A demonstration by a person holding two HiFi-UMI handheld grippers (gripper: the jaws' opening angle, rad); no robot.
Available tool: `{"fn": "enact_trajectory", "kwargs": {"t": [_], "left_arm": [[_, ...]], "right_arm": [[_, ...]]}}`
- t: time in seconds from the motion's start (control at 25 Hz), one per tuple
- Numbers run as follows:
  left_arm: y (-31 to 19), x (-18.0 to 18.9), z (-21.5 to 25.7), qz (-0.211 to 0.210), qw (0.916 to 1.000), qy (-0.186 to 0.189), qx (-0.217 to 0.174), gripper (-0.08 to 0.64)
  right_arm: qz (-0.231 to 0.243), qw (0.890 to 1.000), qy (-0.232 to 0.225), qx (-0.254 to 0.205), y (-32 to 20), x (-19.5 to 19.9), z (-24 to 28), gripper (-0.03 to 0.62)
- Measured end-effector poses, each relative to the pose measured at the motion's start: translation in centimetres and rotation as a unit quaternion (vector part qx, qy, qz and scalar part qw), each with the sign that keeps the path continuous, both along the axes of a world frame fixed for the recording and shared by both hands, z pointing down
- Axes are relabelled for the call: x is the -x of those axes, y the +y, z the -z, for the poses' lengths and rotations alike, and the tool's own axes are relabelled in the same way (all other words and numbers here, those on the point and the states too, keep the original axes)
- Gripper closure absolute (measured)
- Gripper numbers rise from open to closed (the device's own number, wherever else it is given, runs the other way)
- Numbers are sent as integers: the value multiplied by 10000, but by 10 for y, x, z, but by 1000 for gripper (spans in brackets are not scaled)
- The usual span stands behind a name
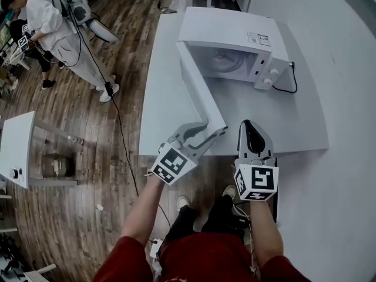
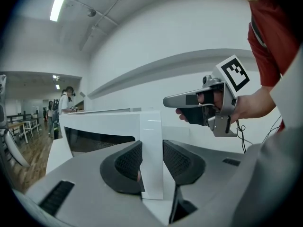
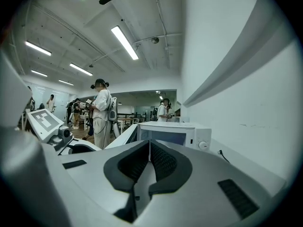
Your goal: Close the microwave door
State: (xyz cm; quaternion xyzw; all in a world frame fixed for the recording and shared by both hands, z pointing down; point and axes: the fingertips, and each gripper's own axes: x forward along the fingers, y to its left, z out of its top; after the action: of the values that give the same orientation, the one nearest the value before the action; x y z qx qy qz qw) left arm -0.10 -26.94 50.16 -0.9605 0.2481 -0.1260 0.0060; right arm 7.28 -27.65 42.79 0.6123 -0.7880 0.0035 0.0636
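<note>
while the microwave (image 1: pixel 235 46) stands at the far end of the white table (image 1: pixel 161 104), its door (image 1: pixel 197 87) is swung wide open, reaching from the hinge at the oven's left front corner towards the person at the near edge of the table. the oven cavity shows open behind it, and the control knobs (image 1: pixel 269 79) sit on the panel at the right of the cavity. a black cable (image 1: pixel 286 88) runs on the table by the oven's right side.

the left gripper (image 1: pixel 207 135) is at the free end of the door. in the left gripper view the door's white edge stands upright between the two dark pads (image 2: pixel 128 162), which are set wide apart and lie against its two faces, so the tongs have hold of the door by its end.

the right gripper (image 1: pixel 248 125) hovers just to the right of the left one, above the near edge of the table and apart from the door. in the right gripper view its jaws are together, pad against pad, with nothing between them, and they point towards the microwave.

on the wooden floor (image 1: pixel 76 157) to the left of the table, another person in white (image 1: pixel 56 22) stands well apart.
</note>
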Motion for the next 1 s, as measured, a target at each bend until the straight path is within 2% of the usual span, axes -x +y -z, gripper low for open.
{"fn": "enact_trajectory", "kwargs": {"t": [0.44, 0.8, 1.0], "left_arm": [[-33, -70, 0, 911, 9958, 102, -14, 408], [-66, -112, 0, 1836, 9829, 153, 11, 410], [-84, -131, 0, 2150, 9764, 191, 14, 410]], "right_arm": [[306, 9995, -27, -49, -31, -79, 3, 563], [595, 9982, -74, -59, -50, -133, 2, 563], [573, 9983, -91, -43, -58, -159, 0, 563]]}}
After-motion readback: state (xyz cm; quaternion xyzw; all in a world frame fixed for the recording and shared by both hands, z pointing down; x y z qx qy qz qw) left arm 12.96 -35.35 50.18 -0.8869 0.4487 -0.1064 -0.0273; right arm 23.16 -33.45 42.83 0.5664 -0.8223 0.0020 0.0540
